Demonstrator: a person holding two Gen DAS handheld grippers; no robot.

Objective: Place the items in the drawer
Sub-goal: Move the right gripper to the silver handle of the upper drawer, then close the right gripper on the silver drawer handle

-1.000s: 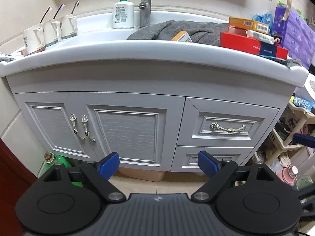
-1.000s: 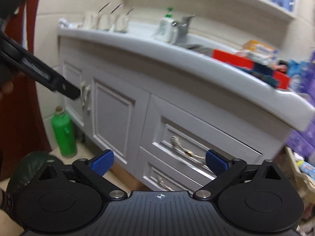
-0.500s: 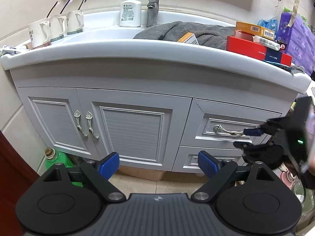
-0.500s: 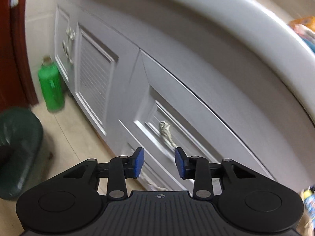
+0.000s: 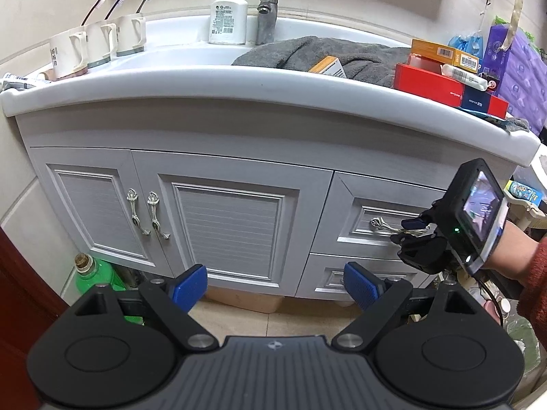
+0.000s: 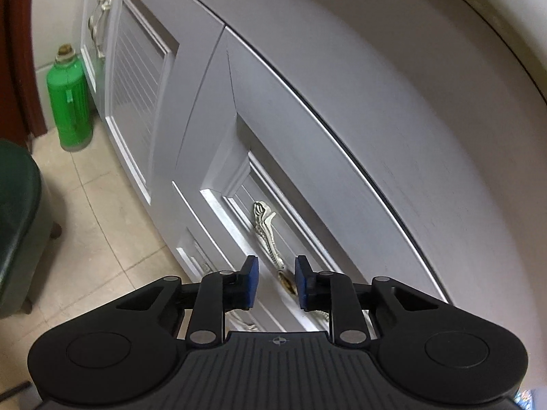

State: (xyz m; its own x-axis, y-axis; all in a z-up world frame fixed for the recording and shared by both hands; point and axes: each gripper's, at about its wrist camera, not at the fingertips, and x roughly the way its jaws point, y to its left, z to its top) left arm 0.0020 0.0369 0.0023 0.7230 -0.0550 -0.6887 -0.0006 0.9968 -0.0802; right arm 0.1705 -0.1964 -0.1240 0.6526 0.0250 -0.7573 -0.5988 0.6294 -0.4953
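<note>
The upper right drawer (image 5: 345, 212) of the grey vanity is closed, and its ornate silver handle (image 5: 384, 224) lies across the front. My right gripper (image 6: 276, 280) straddles that handle (image 6: 268, 235). Its jaws are closing, with a thin gap still showing between each blue pad and the metal. The same gripper (image 5: 412, 230) shows in the left wrist view, held by a hand in a red sleeve. My left gripper (image 5: 273, 283) hangs wide open and holds nothing, low in front of the cabinet doors. A red box (image 5: 437, 87), an orange box (image 5: 441, 53) and a white tube (image 5: 463, 77) sit on the counter.
A grey towel (image 5: 324, 51) with a small carton (image 5: 328, 66) lies in the sink. Several cups (image 5: 99, 46) and a soap bottle (image 5: 228, 17) stand on the counter. A green bottle (image 6: 68, 102) stands on the floor left of the cabinet, near a dark green stool (image 6: 17, 225). A lower drawer (image 5: 328, 278) sits underneath.
My right gripper swung in from the right, dropped to the upper drawer handle and narrowed its jaws around it. The left gripper has stayed about where it was, still open.
</note>
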